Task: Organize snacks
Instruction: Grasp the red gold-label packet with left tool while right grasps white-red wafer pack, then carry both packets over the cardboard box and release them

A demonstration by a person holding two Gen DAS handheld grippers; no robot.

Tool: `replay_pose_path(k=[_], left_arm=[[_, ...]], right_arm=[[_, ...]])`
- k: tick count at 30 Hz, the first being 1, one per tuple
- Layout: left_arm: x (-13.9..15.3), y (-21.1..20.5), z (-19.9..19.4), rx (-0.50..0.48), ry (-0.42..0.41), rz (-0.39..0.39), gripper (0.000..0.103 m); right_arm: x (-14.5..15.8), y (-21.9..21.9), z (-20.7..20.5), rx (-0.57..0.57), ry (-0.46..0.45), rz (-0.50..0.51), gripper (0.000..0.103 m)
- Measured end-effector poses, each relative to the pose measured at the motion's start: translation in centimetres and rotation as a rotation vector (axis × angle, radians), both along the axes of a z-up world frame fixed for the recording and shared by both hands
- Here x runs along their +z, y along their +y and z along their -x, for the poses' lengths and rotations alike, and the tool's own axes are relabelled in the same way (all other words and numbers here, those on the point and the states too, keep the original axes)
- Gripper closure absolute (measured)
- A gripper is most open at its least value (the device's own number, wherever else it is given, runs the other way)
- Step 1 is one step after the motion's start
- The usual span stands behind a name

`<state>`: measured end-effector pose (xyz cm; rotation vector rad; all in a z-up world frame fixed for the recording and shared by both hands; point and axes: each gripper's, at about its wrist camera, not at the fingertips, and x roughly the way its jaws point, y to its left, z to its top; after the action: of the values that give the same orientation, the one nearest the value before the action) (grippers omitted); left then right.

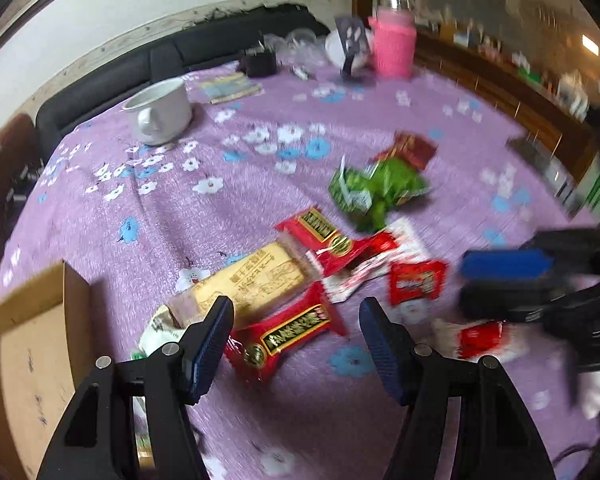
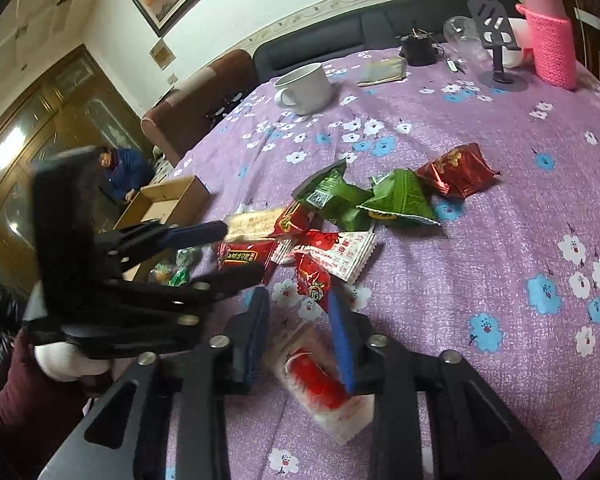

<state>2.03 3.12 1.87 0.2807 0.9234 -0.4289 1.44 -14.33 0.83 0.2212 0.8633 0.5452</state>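
A pile of snack packets lies on the purple flowered tablecloth (image 1: 260, 432): a tan biscuit bar (image 1: 256, 280), red packets (image 1: 288, 332), green packets (image 1: 380, 188) and a dark red bag (image 1: 412, 148). My left gripper (image 1: 296, 316) is open, its fingers either side of a red packet. A cardboard box (image 1: 28, 344) stands at the left edge. In the right wrist view my right gripper (image 2: 300, 328) is open over a red and white packet (image 2: 320, 384) that lies between its fingers. The left gripper (image 2: 228, 252) reaches in from the left there.
A white mug (image 1: 160, 108), a booklet (image 1: 230, 87), a pink-sleeved bottle (image 1: 392, 46), a phone stand (image 2: 496, 44) and a dark cup (image 2: 418, 50) stand at the far side of the table. A person (image 2: 120, 168) sits beyond the box. A sofa lies behind.
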Motion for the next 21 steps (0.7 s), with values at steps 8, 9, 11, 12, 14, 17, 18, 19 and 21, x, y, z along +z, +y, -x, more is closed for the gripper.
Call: replay_pose_path(k=[8,9,11,12,14,17,18,19,21], left_arm=[[-0.3,-0.9,3.1,-0.064,0.086,0.023,0.076],[-0.2,-0.8,3.3,-0.055,0.086,0.032,0.076],[-0.1,-0.7,3.3,-0.028,0.074,0.049,0.076],[-0.3,-0.8,3.2,-0.019,0.075,0.050,0.076],[-0.4,-1.2,3.3,-0.017,0.048,0.036,0.075],[-0.6,-1.7,3.5,0.002,0.017,0.014,0.075],[-0.6,-1.5,3.5,0.013,0.022,0.030,0.082],[-0.6,-1.2,3.5,0.027,0.029,0.055,0.083],[-0.6,-0.5,3.7,0.064,0.029,0.074,0.084]], right_arm=[[-0.2,-0.6,-0.4,0.031,0.050,-0.031,0.053],[-0.3,-0.1,-0.3,0.049,0.054,-0.009,0.053],[-0.6,0.8,0.0,0.082,0.052,0.046,0.053],[-0.7,1.2,0.2,0.099,0.048,0.073,0.053],[-1.0,1.9,0.6,0.131,0.043,0.132,0.053],[-1.6,2.4,1.0,0.161,0.040,0.210,0.053],[-1.7,2.6,1.2,0.169,0.028,0.229,0.053],[-1.7,2.8,1.4,0.178,0.020,0.248,0.053],[-1.8,3.5,2.1,0.201,-0.016,0.312,0.053]])
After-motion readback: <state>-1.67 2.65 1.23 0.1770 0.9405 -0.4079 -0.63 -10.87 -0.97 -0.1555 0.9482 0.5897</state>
